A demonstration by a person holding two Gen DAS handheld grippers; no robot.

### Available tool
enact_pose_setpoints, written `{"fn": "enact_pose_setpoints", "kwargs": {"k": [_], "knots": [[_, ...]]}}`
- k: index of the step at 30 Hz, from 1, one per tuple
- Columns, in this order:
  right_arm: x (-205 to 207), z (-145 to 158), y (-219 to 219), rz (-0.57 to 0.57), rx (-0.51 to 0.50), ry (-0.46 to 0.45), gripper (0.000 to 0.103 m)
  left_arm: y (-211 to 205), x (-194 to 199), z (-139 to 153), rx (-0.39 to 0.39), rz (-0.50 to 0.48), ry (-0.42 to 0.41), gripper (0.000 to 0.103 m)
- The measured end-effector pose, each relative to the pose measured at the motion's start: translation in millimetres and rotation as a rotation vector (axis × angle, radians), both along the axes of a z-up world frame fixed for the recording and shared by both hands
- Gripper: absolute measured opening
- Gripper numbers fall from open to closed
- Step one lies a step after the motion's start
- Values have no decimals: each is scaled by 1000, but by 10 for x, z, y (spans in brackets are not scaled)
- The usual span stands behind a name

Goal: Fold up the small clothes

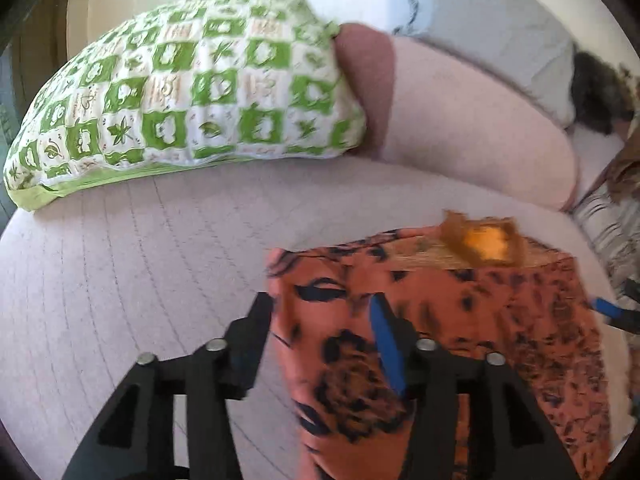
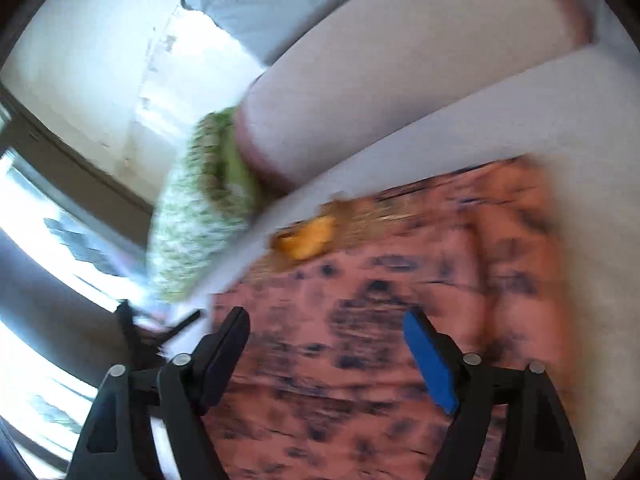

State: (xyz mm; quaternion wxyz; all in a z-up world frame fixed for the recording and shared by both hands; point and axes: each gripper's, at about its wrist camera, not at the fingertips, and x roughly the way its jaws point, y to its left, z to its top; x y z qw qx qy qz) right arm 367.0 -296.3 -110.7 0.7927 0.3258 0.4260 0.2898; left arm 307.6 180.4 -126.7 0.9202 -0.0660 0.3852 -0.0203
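Note:
An orange garment (image 1: 460,320) with a dark blue print lies flat on the pale quilted mattress (image 1: 132,264). At its far edge there is a yellow-brown patch (image 1: 484,240). My left gripper (image 1: 320,308) hangs open over the garment's left edge, one finger over the mattress and the blue pad (image 1: 386,344) over the cloth. In the blurred right wrist view my right gripper (image 2: 326,320) stands wide open above the same garment (image 2: 380,288), nothing pinched between its fingers. A blue pad of the right gripper shows at the garment's right edge in the left wrist view.
A green-and-white checked pillow (image 1: 180,92) lies at the back left, against a long pinkish bolster (image 1: 460,120). Behind that is a grey pillow (image 1: 492,28), with something dark and furry (image 1: 600,92) at the far right. A bright window (image 2: 36,216) lies left of the bed.

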Motion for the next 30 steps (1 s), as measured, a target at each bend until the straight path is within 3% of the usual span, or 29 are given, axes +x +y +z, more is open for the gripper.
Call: {"fn": "enact_pose_setpoints", "kwargs": {"k": [2,3,4,6,7,9,11,13,15,17,18,19,20,22,24,27,29,30], "knots": [[320,-292,7,-107,-194,48,84,-37,-36,-37,-28,-4,24,57],[399,-448,-70,-149,-194,102,81,-65,-48,-74,-36,0,40,57],[379,-545,-275,-205,-23,135,80,-91,-138,-96,-39,11,49,57],[256,-339,-413,-195,44,75,80,-77,-282,-66,-41,3,24,57],[159,-162,-502,-197,-1,-7,81,-93,-358,-59,-31,6,13,58],[124,-69,-660,-244,-120,-19,81,-200,-450,-100,-41,-11,8,58],[171,-177,-871,-299,-223,58,81,-311,-529,-99,-71,-28,5,58],[128,-368,-1045,-320,-219,166,80,-412,-620,-116,-93,-42,3,58],[-11,-412,-1055,-294,-253,165,76,-478,-591,-159,-107,-50,-3,59],[-120,-467,-986,-252,-260,172,66,-552,-572,-206,-113,-68,-10,62],[-126,-496,-969,-245,-257,174,54,-592,-609,-250,-101,-67,-12,63],[-96,-561,-944,-229,-240,192,33,-608,-539,-299,-98,-66,-6,63],[-76,-600,-939,-209,-239,211,22,-634,-514,-385,-93,-73,18,63],[-72,-663,-920,-198,-285,221,15,-645,-492,-506,-65,-66,58,63],[-119,-553,-972,-242,-297,213,15,-624,-528,-522,-69,-65,43,63],[-177,-376,-970,-251,-291,170,25,-610,-532,-540,-79,-63,32,63],[-72,-258,-904,-275,-321,115,44,-606,-529,-553,-81,-65,28,63],[50,-184,-865,-301,-341,68,63,-601,-529,-548,-84,-66,28,63]]}}
